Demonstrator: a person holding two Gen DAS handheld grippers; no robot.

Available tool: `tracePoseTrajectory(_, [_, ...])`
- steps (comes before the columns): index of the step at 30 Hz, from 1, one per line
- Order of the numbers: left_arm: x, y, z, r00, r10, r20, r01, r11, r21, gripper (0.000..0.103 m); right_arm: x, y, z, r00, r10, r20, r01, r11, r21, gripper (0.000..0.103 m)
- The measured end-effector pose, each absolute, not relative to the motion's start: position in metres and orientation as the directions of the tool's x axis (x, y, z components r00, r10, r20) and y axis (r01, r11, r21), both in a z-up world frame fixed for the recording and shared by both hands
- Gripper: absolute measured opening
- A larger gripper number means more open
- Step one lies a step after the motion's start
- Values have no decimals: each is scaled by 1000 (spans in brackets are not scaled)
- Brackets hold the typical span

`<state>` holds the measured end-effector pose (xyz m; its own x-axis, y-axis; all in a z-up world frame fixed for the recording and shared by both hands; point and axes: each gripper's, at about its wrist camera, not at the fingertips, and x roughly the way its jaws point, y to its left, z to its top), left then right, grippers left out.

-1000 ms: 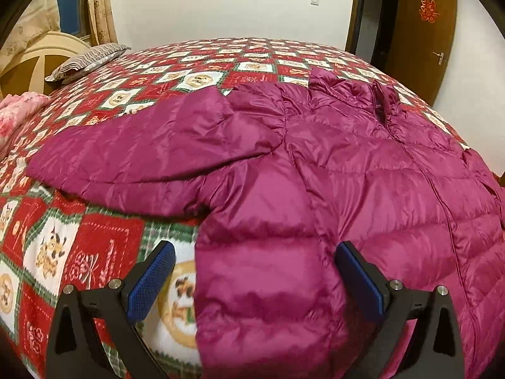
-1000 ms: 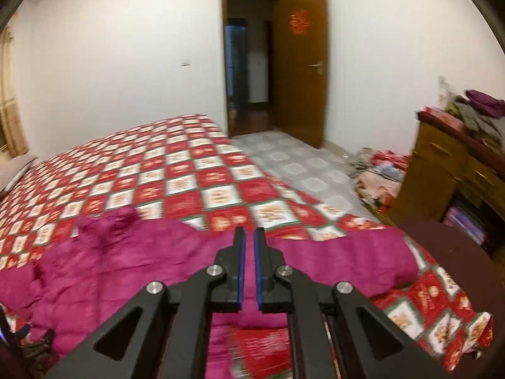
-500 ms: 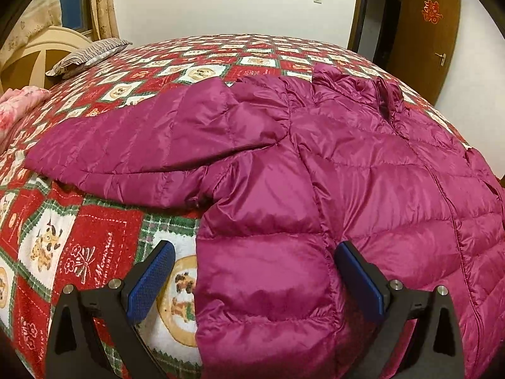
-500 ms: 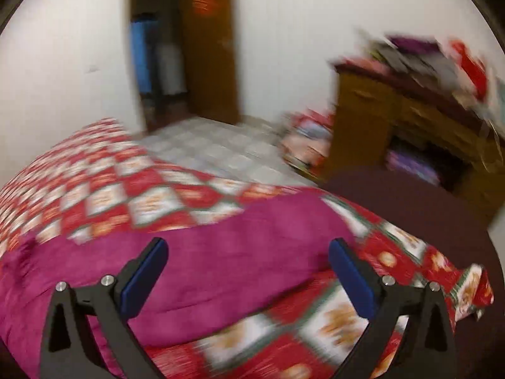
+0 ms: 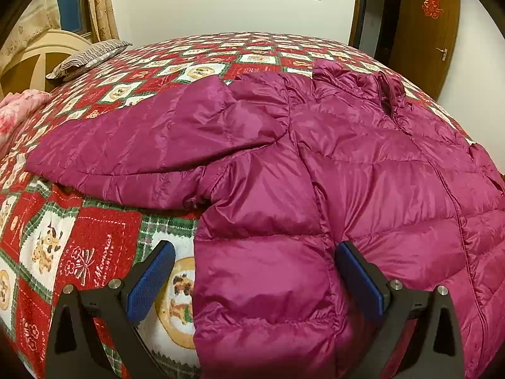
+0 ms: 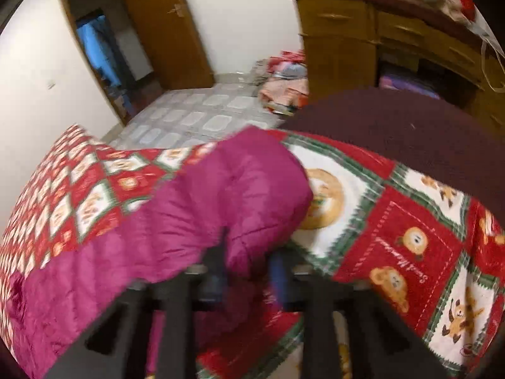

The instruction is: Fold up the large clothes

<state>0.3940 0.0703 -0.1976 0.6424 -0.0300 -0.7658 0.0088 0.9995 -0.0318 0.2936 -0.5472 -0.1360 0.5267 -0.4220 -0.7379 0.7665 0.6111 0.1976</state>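
My left claw (image 5: 255, 281) gapes wide over the jacket (image 5: 315, 189) hem, gripping nothing; my right claw (image 6: 249, 271) pinches the sleeve (image 6: 221, 208); a pillow (image 5: 88, 58) lies far off on the bedspread (image 5: 79, 246).

I count one magenta quilted puffer jacket (image 5: 331, 170) with two sleeves, one red-and-white patchwork bedspread (image 5: 79, 240), one striped grey pillow (image 5: 88, 58) at the far left, one brown wooden door (image 5: 426, 28) far right, and one wooden dresser (image 6: 378, 41); its drawers blur, perhaps four.
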Motion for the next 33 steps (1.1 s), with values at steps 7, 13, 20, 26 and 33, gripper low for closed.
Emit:
tracePoseTrajectory(7, [394,70,-196,640,-20,-768,6,1000,-22,102,308,-445,-51,710,-376,-595,570,803,173,15])
tracePoseTrajectory(13, [367,80,-173,677,17,-736,2,1000,26,102,328,-323,-16,810,-221,-542,340,931,129,15])
tracePoseTrajectory(20, [339,127,-141,733,18,-680,-41,999,-18,102,349,-186,-34,836,-9,-549,77,992,102,15])
tracePoseTrajectory(26, [333,159,-133,744,53,-666,-91,996,-23,102,373,-102,-85,785,111,-610,-64,993,97,15])
tracePoseTrajectory(33, [343,172,-133,736,49,-675,-110,993,-48,102,388,-64,-137,703,217,-677,-167,976,140,69])
